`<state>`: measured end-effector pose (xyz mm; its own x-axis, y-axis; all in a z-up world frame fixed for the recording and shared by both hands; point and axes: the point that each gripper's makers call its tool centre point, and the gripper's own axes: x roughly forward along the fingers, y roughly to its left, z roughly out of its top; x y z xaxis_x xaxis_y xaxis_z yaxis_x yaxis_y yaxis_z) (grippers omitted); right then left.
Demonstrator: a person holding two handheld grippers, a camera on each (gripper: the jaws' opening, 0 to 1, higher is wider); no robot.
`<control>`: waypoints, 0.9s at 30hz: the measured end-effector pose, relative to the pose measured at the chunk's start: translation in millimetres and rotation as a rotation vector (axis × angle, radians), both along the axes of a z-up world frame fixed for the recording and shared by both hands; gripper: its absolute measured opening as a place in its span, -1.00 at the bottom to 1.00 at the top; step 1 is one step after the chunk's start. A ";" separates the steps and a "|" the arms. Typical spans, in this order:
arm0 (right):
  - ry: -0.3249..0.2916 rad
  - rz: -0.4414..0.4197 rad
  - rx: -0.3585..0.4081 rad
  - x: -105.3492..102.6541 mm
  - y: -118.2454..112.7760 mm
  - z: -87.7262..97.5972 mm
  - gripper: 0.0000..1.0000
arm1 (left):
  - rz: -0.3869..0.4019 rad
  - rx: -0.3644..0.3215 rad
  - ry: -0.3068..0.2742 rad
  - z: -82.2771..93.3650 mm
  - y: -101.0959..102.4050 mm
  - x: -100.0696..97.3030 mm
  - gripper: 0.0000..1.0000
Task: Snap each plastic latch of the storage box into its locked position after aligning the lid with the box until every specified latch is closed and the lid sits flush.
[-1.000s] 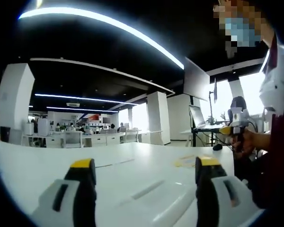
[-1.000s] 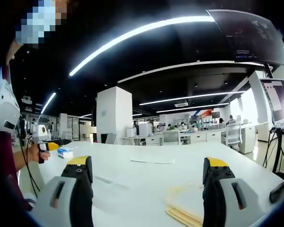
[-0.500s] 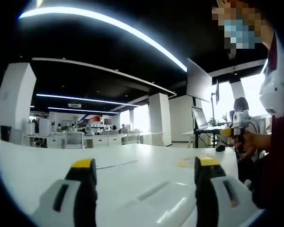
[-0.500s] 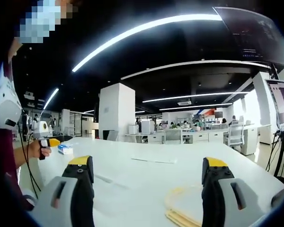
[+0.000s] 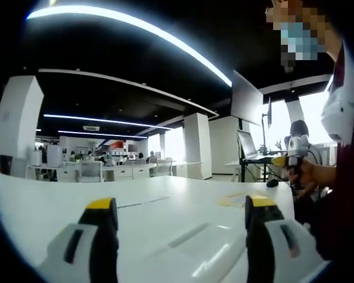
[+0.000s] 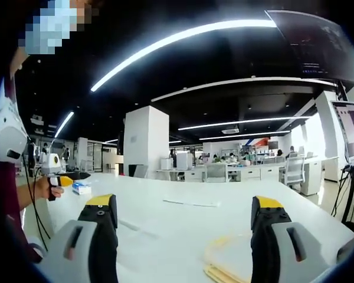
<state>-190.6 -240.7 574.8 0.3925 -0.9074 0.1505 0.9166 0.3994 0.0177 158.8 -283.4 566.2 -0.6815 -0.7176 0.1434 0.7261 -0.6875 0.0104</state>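
your left hand-held gripper (image 5: 181,206) is spread wide with nothing between the jaws, held above the white table (image 5: 59,200). just beyond its jaws, on the table, lies a pale translucent plastic piece (image 5: 192,250); whether it is the storage box lid cannot be told. your right hand-held gripper (image 6: 186,203) is equally wide and holds nothing. near its right jaw a flat cream-coloured stack (image 6: 227,262) lies on the table, its identity unclear. further out in the right gripper view, a thin flat strip (image 6: 192,204) rests mid-table, and a small blue and white box (image 6: 81,188) sits at the left edge, close to your hand (image 6: 47,187). in the left gripper view your other hand (image 5: 301,175) is at the right, with a monitor on a stand (image 5: 248,147) behind. farthest back are white pillars (image 6: 146,141), rows of desks (image 5: 124,171) and ceiling light strips (image 6: 183,38).
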 end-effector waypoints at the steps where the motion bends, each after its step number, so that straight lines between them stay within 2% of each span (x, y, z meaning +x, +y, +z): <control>1: 0.001 0.000 0.000 -0.3 0.1 -0.2 0.90 | 0.000 0.002 0.002 0.4 0.1 -0.5 0.85; 7: -0.002 -0.004 0.006 -4.5 1.2 -3.4 0.90 | 0.004 0.019 -0.004 -2.5 0.3 -2.5 0.98; 27: 0.017 -0.009 0.027 -13.1 0.1 -10.5 0.86 | 0.039 0.021 -0.031 -5.8 -0.6 3.7 0.99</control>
